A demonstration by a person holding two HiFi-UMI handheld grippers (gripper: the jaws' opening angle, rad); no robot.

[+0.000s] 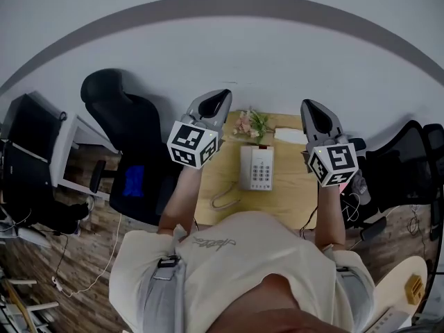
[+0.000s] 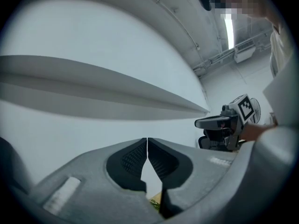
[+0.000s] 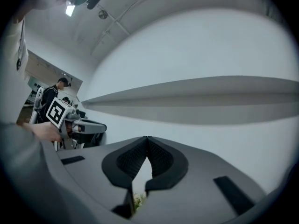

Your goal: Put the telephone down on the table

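A white telephone lies flat on the wooden table, its coiled cord trailing toward the near left. My left gripper is held up above the table's left side, shut and empty, pointing level at the grey wall. My right gripper is held up over the table's right side, likewise shut with nothing in it. In the left gripper view the left gripper has its jaws closed tip to tip, and the right gripper shows at the right. The right gripper view shows the right gripper closed.
A small bunch of pink flowers and a white pack sit at the table's far edge. A black office chair stands at the left, another dark chair at the right. The wall is close behind the table.
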